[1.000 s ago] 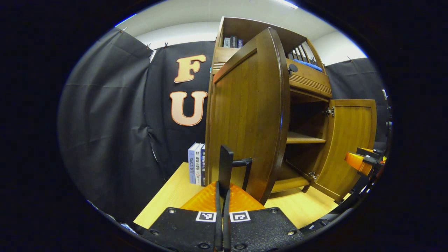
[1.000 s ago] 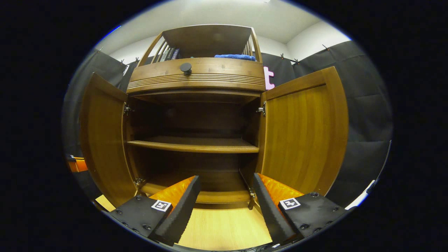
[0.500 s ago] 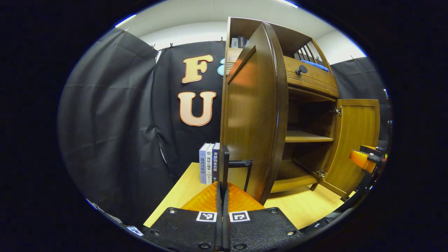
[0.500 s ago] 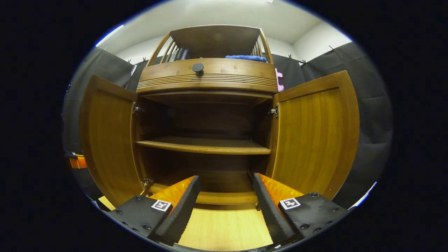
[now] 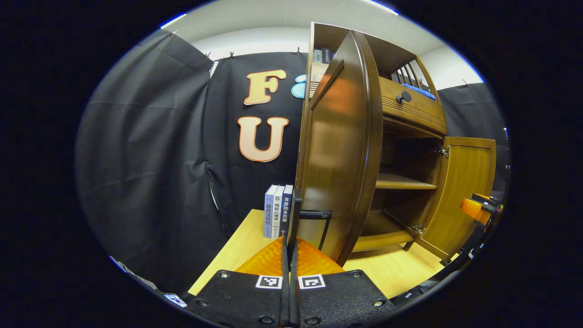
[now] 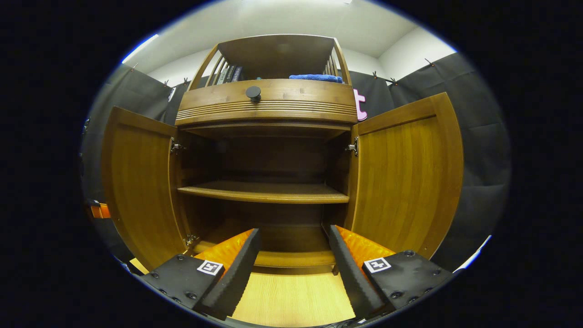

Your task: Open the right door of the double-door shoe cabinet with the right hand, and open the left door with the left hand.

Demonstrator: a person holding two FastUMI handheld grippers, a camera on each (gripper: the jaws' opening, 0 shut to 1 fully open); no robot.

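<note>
The wooden shoe cabinet (image 6: 266, 102) stands on a light table with both doors swung out. In the left gripper view the left door (image 5: 339, 150) is edge-on right ahead. My left gripper (image 5: 290, 237) is shut on that door's black handle (image 5: 314, 213). The right door (image 5: 464, 182) stands open farther off, with my right gripper's orange side (image 5: 476, 207) beside it. In the right gripper view my right gripper (image 6: 295, 237) is open and holds nothing. It faces the bare inner shelf (image 6: 262, 193) between the left door (image 6: 136, 182) and the right door (image 6: 405, 173).
A drawer with a black knob (image 6: 253, 93) sits above the doors. On top lie a blue cloth (image 6: 316, 78) and some books. Three books (image 5: 275, 216) stand on the table (image 6: 291, 300) left of the cabinet, behind the left door. Black cloth walls close in all round.
The left door has swung farther out with my left gripper holding its handle. The right gripper has stayed open and almost still before the cabinet.
</note>
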